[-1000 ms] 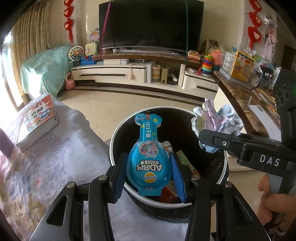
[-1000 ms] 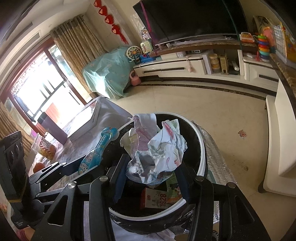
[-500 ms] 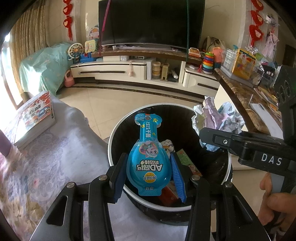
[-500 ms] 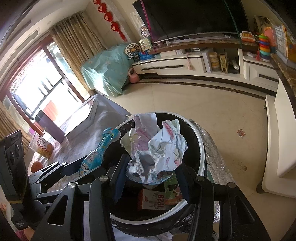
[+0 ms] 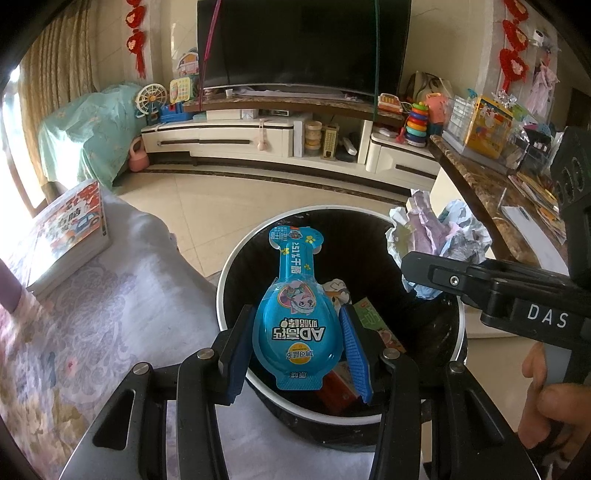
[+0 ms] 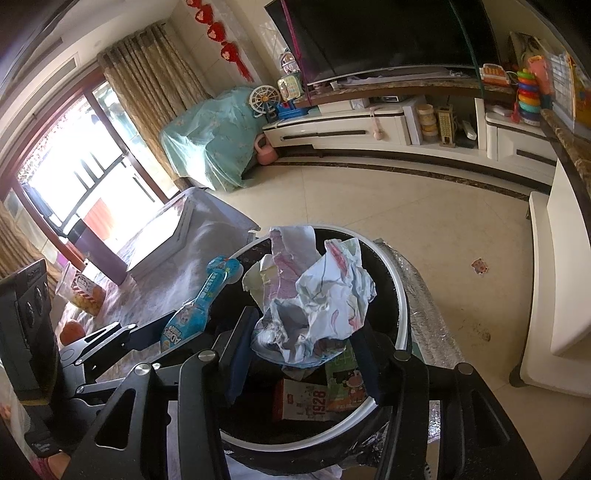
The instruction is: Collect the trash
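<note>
Ahead of you, a dark television point(image 5: 303, 40) above a white cabinet point(image 5: 236, 138), a stacking-ring toy point(image 5: 416, 123) at its right end, a teal-covered chair point(image 5: 88, 133) to your left, a stack of books point(image 5: 68, 234) on the patterned cloth point(image 5: 110, 314), red wall ornaments point(image 6: 218, 31), tan curtains point(image 6: 147, 88)

My left gripper point(image 5: 297, 352) is clamped, both blue pads point(image 5: 352, 350) pressed against the sides of what it holds, fingers pointing forward and slightly down. My right gripper point(image 6: 303, 354) is likewise closed tight on its load, sitting just off the left one's right side with its black finger point(image 5: 480, 282) reaching across ahead of the left tool. My right hand point(image 5: 554, 402) wraps the handle behind it.
</note>
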Available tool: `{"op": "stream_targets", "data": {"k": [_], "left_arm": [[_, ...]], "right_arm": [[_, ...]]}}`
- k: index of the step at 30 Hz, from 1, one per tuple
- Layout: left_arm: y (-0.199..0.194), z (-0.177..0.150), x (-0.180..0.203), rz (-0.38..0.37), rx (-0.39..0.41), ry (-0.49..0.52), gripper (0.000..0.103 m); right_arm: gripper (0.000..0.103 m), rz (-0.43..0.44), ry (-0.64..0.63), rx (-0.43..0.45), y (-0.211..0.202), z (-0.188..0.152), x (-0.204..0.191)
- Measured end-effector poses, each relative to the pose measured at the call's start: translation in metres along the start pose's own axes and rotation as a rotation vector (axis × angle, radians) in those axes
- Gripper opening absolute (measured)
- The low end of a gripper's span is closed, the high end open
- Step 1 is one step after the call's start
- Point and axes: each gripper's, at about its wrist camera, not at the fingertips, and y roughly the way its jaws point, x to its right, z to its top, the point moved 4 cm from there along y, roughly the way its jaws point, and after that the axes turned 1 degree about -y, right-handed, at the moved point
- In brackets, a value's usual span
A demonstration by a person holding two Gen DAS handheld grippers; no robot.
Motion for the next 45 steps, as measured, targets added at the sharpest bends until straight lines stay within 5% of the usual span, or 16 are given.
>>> {"op": "stream_targets", "data": {"k": [5,10,17,27,37,45], "left_arm": [[-0.001,0.002,-0.002,-0.011,-0.008,-0.002,0.045],[-0.007,0.001,-0.007,0.002,-0.001,-0.011,0.056],[-0.031,-0.014,-0.014,0.007,0.038,-0.039,0.058],[-0.097,-0.086,-0.024,0.010,0.143,-0.153,0.075],[-0.161,-0.167,-0.030,0.035,0.242,-0.216,0.083],[-0.218,-0.200,-0.024,0.095,0.348,-0.191,0.092]], "right_arm": [[0.055,0.001,0.001,-0.001,0.000,0.000,0.000],[0.071,0.006,0.009,0.008,-0.004,0.003,0.002],[0.073,0.019,0.016,0.031,-0.021,-0.006,-0.003],[0.096,0.021,0.045,0.126,-0.068,-0.047,-0.023],[0.098,-0.075,-0.030,0.214,-0.104,-0.106,-0.056],[0.103,-0.178,-0.150,0.402,-0.148,-0.127,-0.090]]}}
